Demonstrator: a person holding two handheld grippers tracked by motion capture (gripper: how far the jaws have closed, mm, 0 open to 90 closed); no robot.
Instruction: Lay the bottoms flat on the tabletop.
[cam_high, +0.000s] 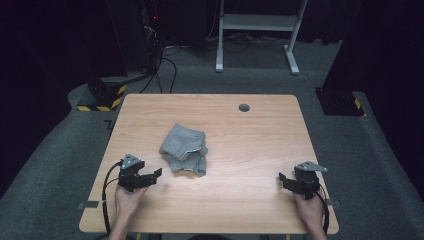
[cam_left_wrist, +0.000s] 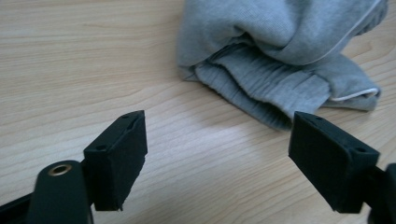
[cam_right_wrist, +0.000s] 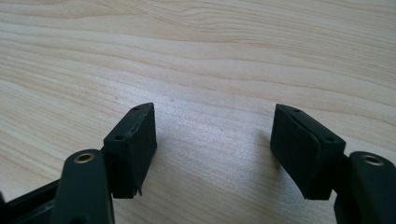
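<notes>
Soft grey knitted cloth garment (cam_left_wrist: 280, 51) with ribbed band, matt, smooth pale wood-grain table (cam_left_wrist: 70, 70) with slight sheen, matt black plastic gripper pads (cam_left_wrist: 119, 158), grey carpet floor (cam_high: 380, 165)

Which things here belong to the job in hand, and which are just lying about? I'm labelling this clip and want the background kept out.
In the job:
- grey garment, crumpled mid-table
- left gripper, jaws open, pointed at it, not touching
- right gripper, jaws open over bare wood

Just about:
- table and its cable hole
- white frame on the floor behind
- floor cables
</notes>
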